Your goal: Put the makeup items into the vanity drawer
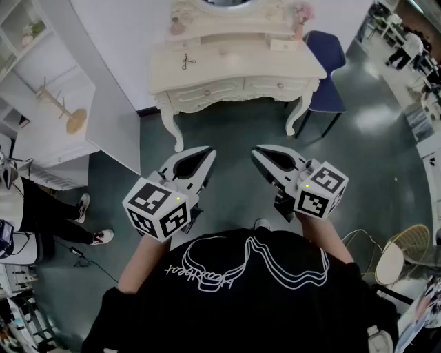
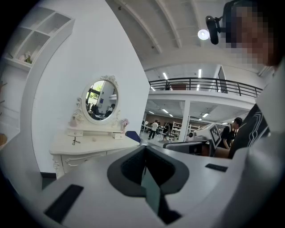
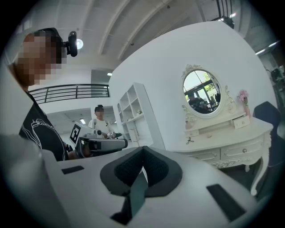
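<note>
Near the person's black shirt, the left gripper (image 1: 205,156) and the right gripper (image 1: 260,154) were held side by side over the dark floor, well apart from the vanity (image 1: 234,65) at the far end. The hands holding them were hidden under the grippers' own bodies. Each gripper view showed its jaws pressed together with nothing between them. The vanity's front drawers (image 1: 207,90) were shut. On the tabletop's left part lay a small dark scissor-shaped tool (image 1: 187,61). A small bottle (image 1: 178,27) stood on the raised shelf at far left, and a pale box (image 1: 283,45) and pink flowers (image 1: 302,12) were at far right. All were too small to name more exactly, and whether other makeup items lay there could not be told. The oval mirror (image 2: 99,100) was cut off at the head view's top edge. A blue chair (image 1: 329,76) stood just beside the vanity's right end, partly hidden behind it.
</note>
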`<state>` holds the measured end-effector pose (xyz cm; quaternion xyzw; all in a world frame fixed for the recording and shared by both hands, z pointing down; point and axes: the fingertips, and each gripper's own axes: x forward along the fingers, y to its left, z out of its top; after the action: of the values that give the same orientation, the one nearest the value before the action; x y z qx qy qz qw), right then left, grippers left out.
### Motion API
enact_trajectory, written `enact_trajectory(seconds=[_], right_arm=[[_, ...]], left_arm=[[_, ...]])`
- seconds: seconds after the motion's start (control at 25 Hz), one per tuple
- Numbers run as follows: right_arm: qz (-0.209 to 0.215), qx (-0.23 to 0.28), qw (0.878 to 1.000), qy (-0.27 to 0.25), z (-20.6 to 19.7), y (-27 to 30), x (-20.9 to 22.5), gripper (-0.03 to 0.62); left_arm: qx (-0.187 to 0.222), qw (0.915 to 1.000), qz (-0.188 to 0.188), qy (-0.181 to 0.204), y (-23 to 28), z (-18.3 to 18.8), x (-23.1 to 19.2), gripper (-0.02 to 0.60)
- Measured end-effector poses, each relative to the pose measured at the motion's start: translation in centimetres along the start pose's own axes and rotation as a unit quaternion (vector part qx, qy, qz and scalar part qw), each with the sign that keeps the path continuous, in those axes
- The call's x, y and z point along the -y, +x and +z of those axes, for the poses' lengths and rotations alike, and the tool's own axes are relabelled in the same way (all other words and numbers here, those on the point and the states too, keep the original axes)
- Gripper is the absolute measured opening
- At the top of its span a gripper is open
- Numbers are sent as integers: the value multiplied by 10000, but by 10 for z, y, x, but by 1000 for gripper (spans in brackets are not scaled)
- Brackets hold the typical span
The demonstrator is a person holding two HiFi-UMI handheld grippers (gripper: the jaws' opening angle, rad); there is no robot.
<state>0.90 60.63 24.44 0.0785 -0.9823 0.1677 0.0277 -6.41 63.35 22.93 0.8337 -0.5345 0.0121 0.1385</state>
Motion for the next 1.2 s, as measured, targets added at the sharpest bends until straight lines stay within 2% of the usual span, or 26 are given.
enact_trajectory(seconds=[0.44, 0.72, 0.92, 1.2], right_arm=[[86, -57, 9999, -8, -4, 5, 2, 5], [148, -195, 9996, 112, -8, 23, 32, 4], [283, -303, 9988, 248, -6, 45, 67, 3], [316, -422, 9971, 546, 9, 74, 149, 3]], left_arm=[[-44, 10000, 11, -29, 5, -2, -7, 3], [-141, 9998, 150, -66, 24, -3, -27, 2], [-299, 9991, 238, -195, 54, -6, -55, 3], [-464, 9977, 238, -439, 127, -1, -101, 3]])
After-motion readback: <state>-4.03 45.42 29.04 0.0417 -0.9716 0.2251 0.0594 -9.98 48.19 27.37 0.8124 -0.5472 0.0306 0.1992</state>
